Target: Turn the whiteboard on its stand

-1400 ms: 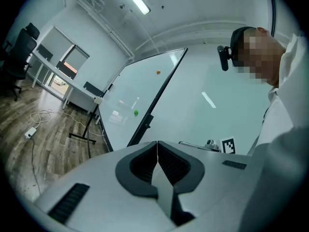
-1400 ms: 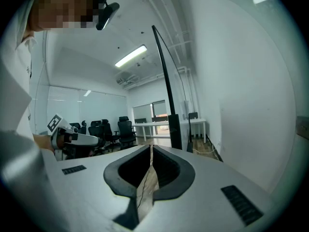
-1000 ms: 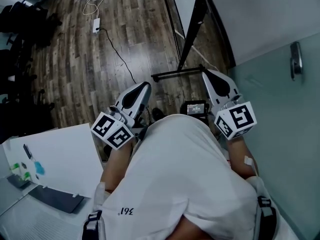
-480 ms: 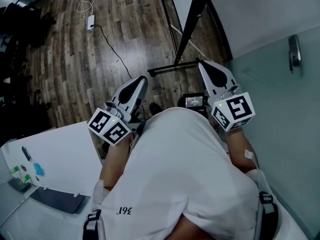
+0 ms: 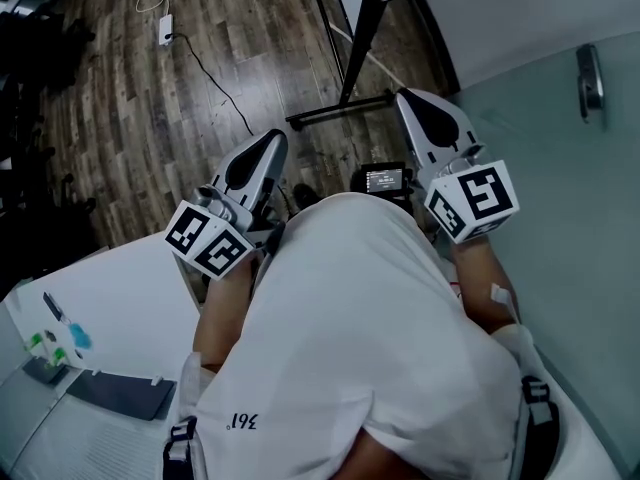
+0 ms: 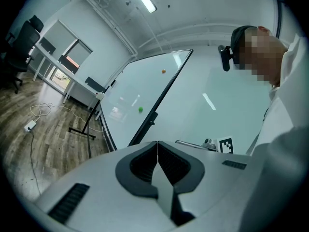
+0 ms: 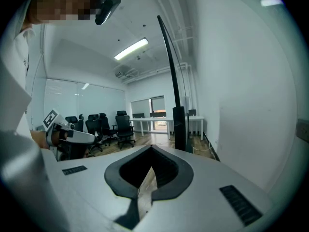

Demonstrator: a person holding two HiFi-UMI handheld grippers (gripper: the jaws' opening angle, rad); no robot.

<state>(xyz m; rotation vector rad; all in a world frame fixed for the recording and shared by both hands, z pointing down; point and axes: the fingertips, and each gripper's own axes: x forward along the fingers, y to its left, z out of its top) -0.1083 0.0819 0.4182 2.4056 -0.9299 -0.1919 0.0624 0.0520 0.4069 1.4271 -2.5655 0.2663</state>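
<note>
The whiteboard [image 6: 140, 95] stands tilted in its black frame, with a green magnet [image 6: 140, 109] on it. In the right gripper view the whiteboard [image 7: 170, 62] shows edge-on above its black post [image 7: 179, 127]. From above, only the stand's upright [image 5: 362, 23] and floor bar [image 5: 335, 114] show, ahead of me. My left gripper [image 5: 270, 140] is shut and empty, held low in front of my body. My right gripper [image 5: 405, 98] is also shut and empty, pointing toward the stand's foot, apart from it.
A glass wall with a handle [image 5: 587, 71] runs along the right. A power strip [image 5: 164, 30] and cable [image 5: 215, 73] lie on the wood floor. A white table [image 5: 110, 308] is at lower left. Office chairs [image 7: 108, 124] and desks stand farther back.
The stand has slid toward the top of the head view. The left gripper has drifted a little left and down in the view. Both stay shut.
</note>
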